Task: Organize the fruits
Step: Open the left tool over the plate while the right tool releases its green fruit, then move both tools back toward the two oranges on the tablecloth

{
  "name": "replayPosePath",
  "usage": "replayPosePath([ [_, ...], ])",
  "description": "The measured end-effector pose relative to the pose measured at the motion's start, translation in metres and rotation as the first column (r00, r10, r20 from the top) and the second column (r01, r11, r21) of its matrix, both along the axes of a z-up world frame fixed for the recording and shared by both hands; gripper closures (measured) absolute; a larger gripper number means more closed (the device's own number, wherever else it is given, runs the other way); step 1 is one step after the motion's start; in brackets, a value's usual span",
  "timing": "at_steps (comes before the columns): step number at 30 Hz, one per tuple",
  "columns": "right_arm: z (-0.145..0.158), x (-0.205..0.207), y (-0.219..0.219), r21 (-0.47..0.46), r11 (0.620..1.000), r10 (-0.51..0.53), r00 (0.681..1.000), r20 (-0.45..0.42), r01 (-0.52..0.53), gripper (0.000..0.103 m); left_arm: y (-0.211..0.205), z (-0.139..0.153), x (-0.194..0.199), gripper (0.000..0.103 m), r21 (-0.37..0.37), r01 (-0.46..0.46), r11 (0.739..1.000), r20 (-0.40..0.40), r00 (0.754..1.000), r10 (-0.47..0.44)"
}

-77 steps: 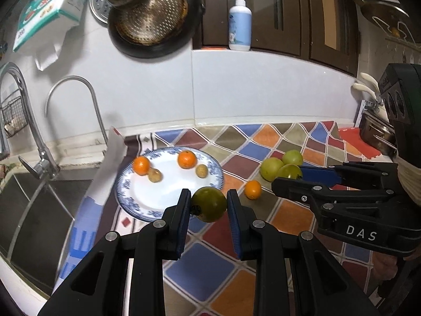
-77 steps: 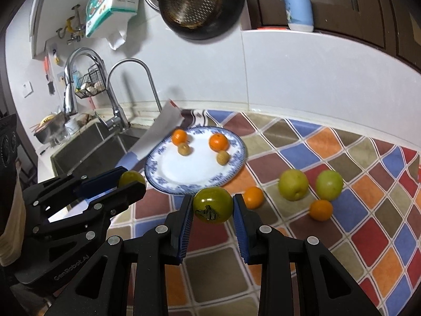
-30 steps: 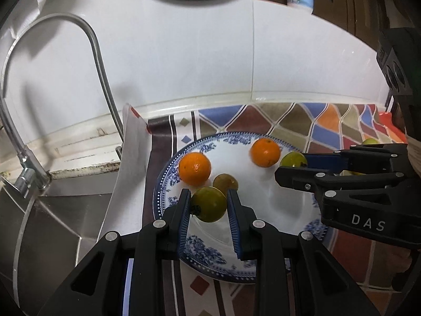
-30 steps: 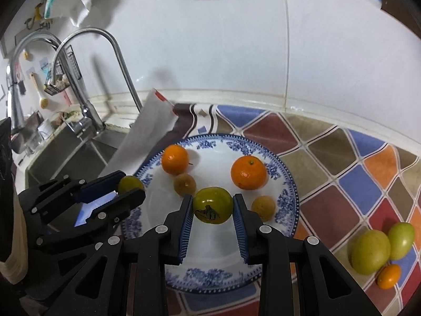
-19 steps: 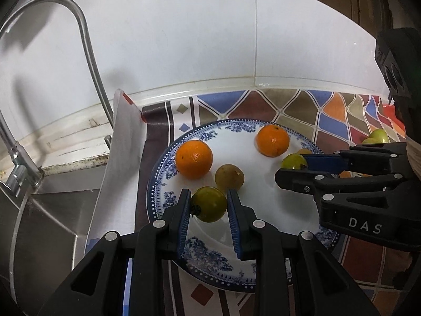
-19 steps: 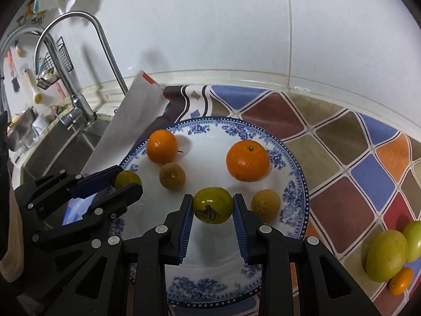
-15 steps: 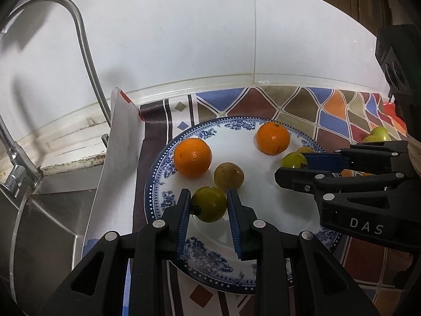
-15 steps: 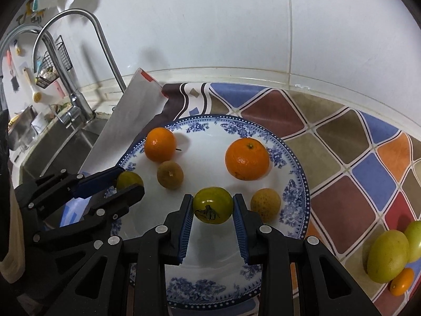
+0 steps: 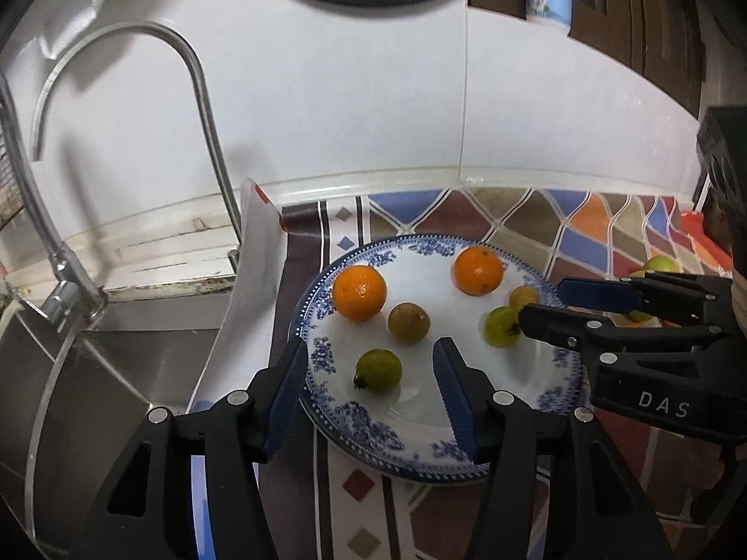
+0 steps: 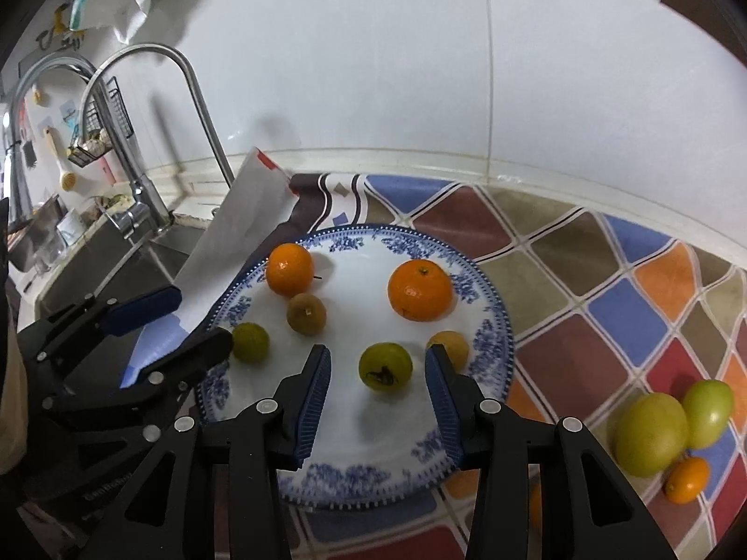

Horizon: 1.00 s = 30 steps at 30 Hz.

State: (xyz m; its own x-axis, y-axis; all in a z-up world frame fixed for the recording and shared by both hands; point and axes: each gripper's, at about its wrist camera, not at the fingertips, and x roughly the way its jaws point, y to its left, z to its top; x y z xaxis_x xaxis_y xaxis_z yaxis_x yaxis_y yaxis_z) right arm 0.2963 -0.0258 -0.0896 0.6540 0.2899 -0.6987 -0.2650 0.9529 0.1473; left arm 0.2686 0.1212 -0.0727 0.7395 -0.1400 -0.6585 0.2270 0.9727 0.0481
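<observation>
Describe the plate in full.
The plate is round and white, looks ceramic, with a blue floral rim and dotted edge. It lies flat on the checkered mat beside the sink. On it rest two oranges, two green fruits and two small brownish ones. Both tongs hang over it, opening, pads clear of the fruit.

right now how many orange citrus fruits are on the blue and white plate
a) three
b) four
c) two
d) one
c: two orange citrus fruits lie on the plate, one toward its left side and one toward its right side; the other fruits on it are green or brownish.
</observation>
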Motion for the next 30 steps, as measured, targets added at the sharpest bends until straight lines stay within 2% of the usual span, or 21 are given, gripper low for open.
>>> replayPosePath([
  [3,0.009,-0.015,-0.006,-0.001,1.0,-0.015,1.0,0.024,0.015,0.059,-0.002,0.01,-0.013,0.039,-0.013,-0.004,1.0,0.016,1.0,0.004],
  [10,0.034,-0.056,-0.024,0.003,0.999,-0.055,0.995,0.086,0.055,0.047,-0.015,0.034,-0.046,0.029,-0.021,-0.001,1.0,0.062,0.998,0.002],
  [16,0.05,-0.088,-0.04,0.001,0.997,-0.076,0.989,0.126,0.077,0.046,-0.03,0.05,-0.073,0.022,-0.009,0.012,1.0,0.107,0.994,-0.01],
  [21,0.061,-0.111,-0.056,0.005,0.995,-0.097,0.983,0.153,0.097,0.046,-0.047,0.06,-0.091,0.018,0.003,0.042,0.999,0.131,0.991,-0.042],
  [24,0.066,-0.124,-0.067,0.016,0.993,-0.12,0.978,0.172,0.119,0.041,-0.058,0.064,-0.101,0.016,0.009,0.06,0.998,0.147,0.987,-0.061],
  [30,0.075,-0.149,-0.087,0.014,0.988,-0.153,0.966,0.21,0.153,0.04,-0.075,0.074,-0.12,0.013,0.012,0.078,0.997,0.186,0.979,-0.079],
])
